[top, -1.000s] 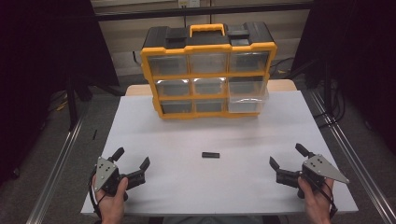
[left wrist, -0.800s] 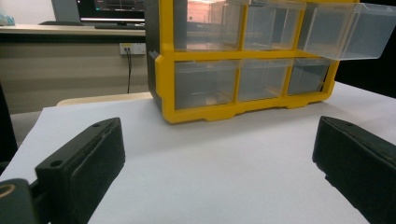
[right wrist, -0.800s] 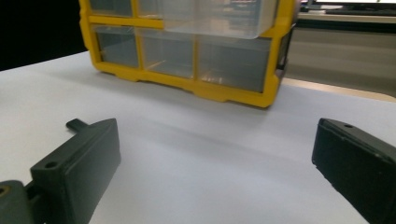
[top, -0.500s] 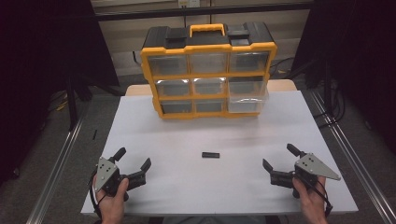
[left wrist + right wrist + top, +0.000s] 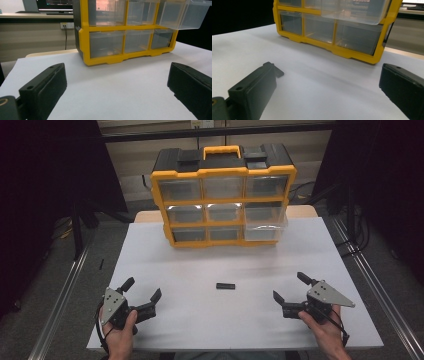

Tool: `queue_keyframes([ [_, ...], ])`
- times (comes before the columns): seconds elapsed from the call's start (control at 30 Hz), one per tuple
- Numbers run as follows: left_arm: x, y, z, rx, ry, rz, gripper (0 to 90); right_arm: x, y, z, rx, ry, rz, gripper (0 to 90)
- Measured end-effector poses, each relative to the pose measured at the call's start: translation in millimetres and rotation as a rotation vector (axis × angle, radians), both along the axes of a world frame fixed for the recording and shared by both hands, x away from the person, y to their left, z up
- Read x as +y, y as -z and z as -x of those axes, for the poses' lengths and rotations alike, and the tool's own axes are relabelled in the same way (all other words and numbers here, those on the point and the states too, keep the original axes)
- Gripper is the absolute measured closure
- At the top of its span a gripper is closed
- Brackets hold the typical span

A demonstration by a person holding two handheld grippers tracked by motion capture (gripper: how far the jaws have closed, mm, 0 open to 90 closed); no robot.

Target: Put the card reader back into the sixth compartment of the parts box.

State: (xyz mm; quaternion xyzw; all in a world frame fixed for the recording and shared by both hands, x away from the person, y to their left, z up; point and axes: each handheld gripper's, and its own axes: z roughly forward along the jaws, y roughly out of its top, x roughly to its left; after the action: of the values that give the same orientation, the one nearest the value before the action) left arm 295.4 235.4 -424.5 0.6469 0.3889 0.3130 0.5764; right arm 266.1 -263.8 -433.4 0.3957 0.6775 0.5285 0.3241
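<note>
A yellow and black drawer organizer (image 5: 222, 195) stands at the back of the white table (image 5: 200, 265). Its middle-right clear drawer (image 5: 265, 220) is pulled out a little. A small black part (image 5: 225, 286) lies flat on the table in front of it. My left gripper (image 5: 142, 289) rests open near the front left edge, away from the part. To the right of the part, my right gripper (image 5: 290, 286) is open and empty, its jaws pointing toward the part. In the right gripper view, the black part (image 5: 279, 72) peeks out beside the left jaw of the gripper (image 5: 328, 68). The left gripper (image 5: 116, 72) faces the organizer (image 5: 125, 37).
Metal rails (image 5: 60, 295) run along both sides of the table. The pulled-out drawer (image 5: 185, 13) overhangs the organizer's front in the left gripper view. Dark floor and cables surround the table.
My right gripper has moved left, toward the black part. The left gripper and the part have stayed where they were.
</note>
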Motion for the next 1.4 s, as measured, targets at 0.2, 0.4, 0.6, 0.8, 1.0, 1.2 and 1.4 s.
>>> queue_keyframes([
  [0.2,-1.2,0.6,-1.0,0.002,0.002,-0.004,2.5,8.7,-5.1,-4.8,-0.006,-0.045,-0.024,1.0],
  [0.4,-1.0,0.5,-1.6,0.008,0.010,0.000,2.5,26.3,-8.5,-16.5,0.021,-0.071,-0.013,1.2],
  [0.6,-2.6,0.2,-2.5,0.005,0.010,-0.006,2.5,35.3,-13.9,-30.2,0.046,-0.111,-0.008,1.3],
  [0.8,-2.1,0.2,-3.4,0.008,0.007,-0.007,2.0,45.7,-18.6,-41.5,0.089,-0.121,-0.011,1.9],
  [1.0,-2.3,0.0,-3.1,0.001,0.013,-0.010,2.0,55.7,-21.8,-48.8,0.107,-0.143,0.002,1.7],
  [1.2,-2.1,-0.2,-3.2,-0.001,0.011,-0.009,2.1,62.2,-23.5,-58.9,0.171,-0.178,0.013,1.7],
  [1.4,-2.3,-0.3,-2.8,-0.007,0.012,0.000,2.1,69.1,-22.6,-66.9,0.220,-0.221,0.037,3.0],
])
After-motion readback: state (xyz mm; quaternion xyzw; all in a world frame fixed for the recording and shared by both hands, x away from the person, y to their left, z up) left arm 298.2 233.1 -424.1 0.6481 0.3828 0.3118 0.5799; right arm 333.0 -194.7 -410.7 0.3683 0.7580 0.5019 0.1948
